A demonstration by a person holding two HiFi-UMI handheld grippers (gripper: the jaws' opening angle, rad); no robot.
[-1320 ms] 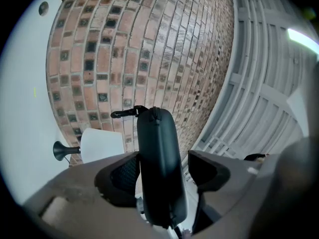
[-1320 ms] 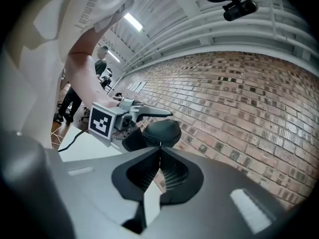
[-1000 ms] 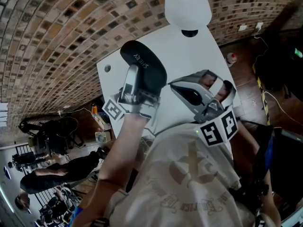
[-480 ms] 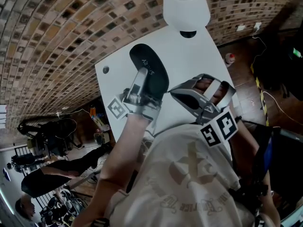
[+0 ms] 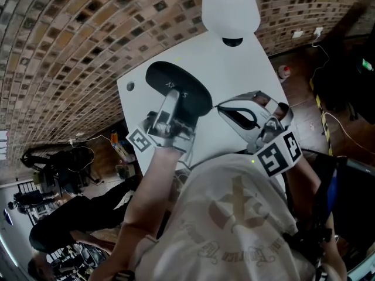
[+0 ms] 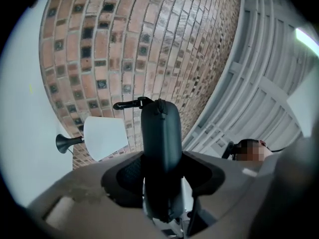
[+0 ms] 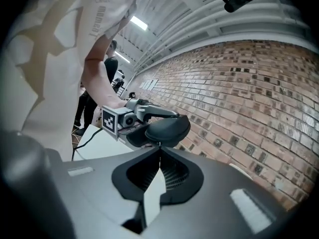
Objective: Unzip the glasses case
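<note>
A black oval glasses case (image 5: 179, 89) is held up over the white table (image 5: 252, 69). My left gripper (image 5: 174, 109) is shut on its lower half; its jaws have just been closing onto the case. In the left gripper view the case (image 6: 160, 133) stands on edge between the pads, with a black clip (image 6: 127, 103) at its top. My right gripper (image 5: 219, 105) is shut, its tips right at the case's right edge. In the right gripper view the closed tips (image 7: 159, 149) sit just under the case (image 7: 169, 127). A thin pull hangs there; whether it is pinched I cannot tell.
A white lamp (image 5: 231, 7) stands at the table's far edge, close behind the case. A brick wall (image 5: 70, 34) runs behind the table. Several people and some equipment (image 5: 58, 174) are on the floor to the left. Cables lie on the floor at right.
The case has swung in the left gripper from pointing away to lying more crosswise, leaning left. The right gripper has shifted slightly right and rolled.
</note>
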